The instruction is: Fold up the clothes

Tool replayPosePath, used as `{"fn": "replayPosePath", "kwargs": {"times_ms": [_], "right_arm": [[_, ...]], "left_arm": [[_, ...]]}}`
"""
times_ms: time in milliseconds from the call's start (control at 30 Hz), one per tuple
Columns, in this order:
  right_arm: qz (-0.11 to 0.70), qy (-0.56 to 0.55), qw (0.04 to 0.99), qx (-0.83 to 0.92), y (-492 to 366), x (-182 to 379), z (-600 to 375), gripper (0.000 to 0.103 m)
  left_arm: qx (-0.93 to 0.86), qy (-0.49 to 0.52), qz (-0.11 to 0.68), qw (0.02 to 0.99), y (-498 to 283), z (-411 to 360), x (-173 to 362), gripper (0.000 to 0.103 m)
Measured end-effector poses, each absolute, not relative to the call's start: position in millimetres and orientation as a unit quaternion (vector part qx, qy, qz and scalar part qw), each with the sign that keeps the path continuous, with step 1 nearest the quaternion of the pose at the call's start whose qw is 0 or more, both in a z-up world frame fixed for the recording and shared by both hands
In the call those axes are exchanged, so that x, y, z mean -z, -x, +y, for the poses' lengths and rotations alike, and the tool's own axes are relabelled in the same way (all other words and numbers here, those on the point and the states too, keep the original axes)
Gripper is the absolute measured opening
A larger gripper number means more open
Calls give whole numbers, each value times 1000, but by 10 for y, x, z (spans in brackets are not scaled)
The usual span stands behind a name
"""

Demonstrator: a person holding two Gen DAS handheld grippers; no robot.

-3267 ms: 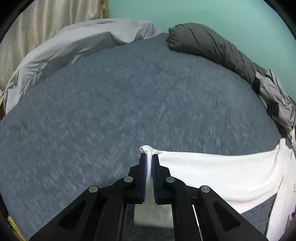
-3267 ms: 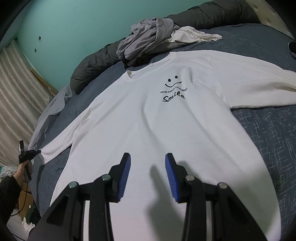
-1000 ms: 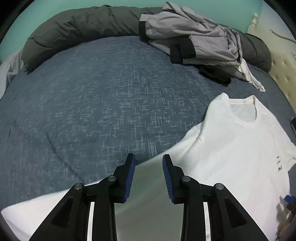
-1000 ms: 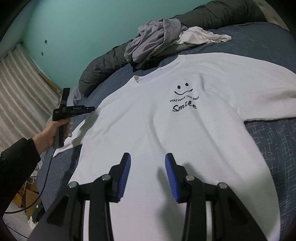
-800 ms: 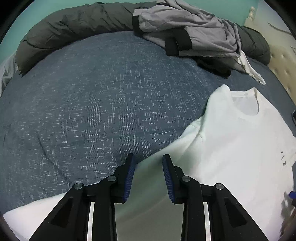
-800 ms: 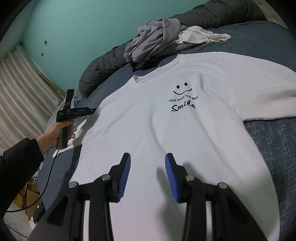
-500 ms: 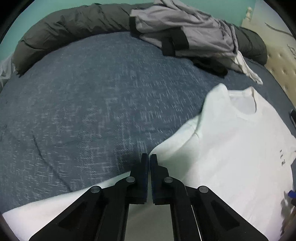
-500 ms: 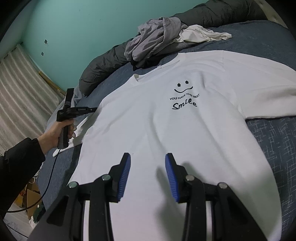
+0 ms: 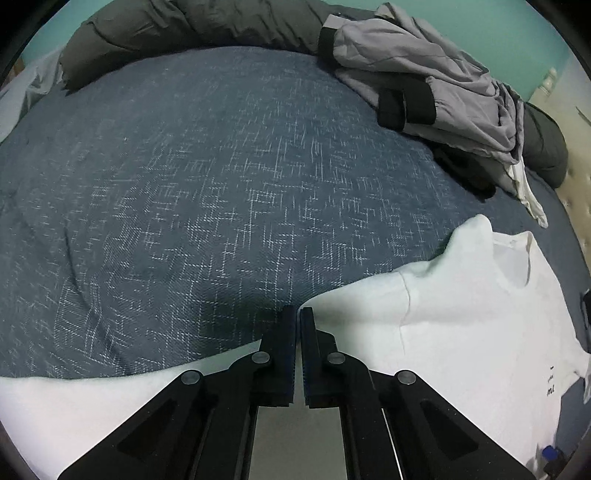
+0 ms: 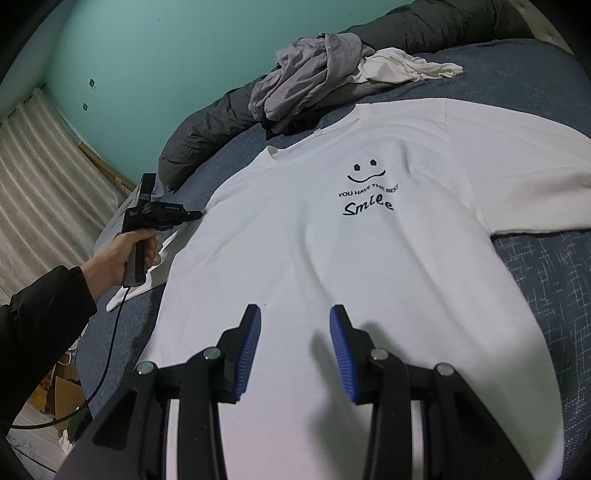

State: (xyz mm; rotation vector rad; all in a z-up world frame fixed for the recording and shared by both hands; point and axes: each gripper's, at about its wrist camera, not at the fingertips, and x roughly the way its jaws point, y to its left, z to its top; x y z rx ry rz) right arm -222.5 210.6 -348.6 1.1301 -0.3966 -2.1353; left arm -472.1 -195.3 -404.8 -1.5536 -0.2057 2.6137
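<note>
A white T-shirt point(image 10: 332, 258) with a black smiley print lies face up and spread flat on the blue bed cover point(image 9: 184, 184). In the left wrist view its left sleeve and shoulder point(image 9: 461, 314) run across the lower right. My left gripper point(image 9: 298, 314) is shut on the upper edge of that sleeve, close to the shoulder seam. The right wrist view shows the same gripper point(image 10: 197, 214) held in a person's hand point(image 10: 122, 258) at the shirt's left side. My right gripper point(image 10: 295, 321) stands open just above the shirt's lower body, holding nothing.
A heap of grey clothes point(image 10: 306, 85) and a crumpled white garment point(image 10: 402, 66) lie beyond the collar. A rolled dark duvet point(image 9: 184, 33) lines the teal wall. A curtain point(image 10: 37, 177) and a cardboard box point(image 10: 66, 398) are off the bed's left side.
The left gripper let go of the cuff, travelled along the sleeve toward the shoulder while open, then shut on the sleeve's edge. The right gripper stayed open over the hem.
</note>
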Motion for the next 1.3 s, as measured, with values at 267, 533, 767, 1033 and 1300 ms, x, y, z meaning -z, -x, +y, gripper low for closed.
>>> {"fn": "replayPosePath", "kwargs": {"times_ms": [267, 533, 767, 1033, 1300], "right_arm": [[-154, -431, 343, 820, 2208, 3461, 2103, 39], [-162, -432, 343, 818, 2219, 3463, 2154, 39], [-165, -434, 345, 816, 2233, 3464, 2164, 39], [-176, -434, 343, 814, 2237, 3481, 2201, 39], [-194, -434, 334, 814, 2253, 3474, 2284, 39]], "left_arm": [[-874, 478, -46, 77, 4763, -1685, 3794, 18], [-861, 496, -42, 104, 4912, -1317, 3972, 26], [-868, 489, -52, 74, 5011, -1321, 4019, 4], [-888, 453, -77, 18, 4890, -1517, 3735, 20], [-896, 432, -95, 37, 4160, -1616, 3441, 26]]}}
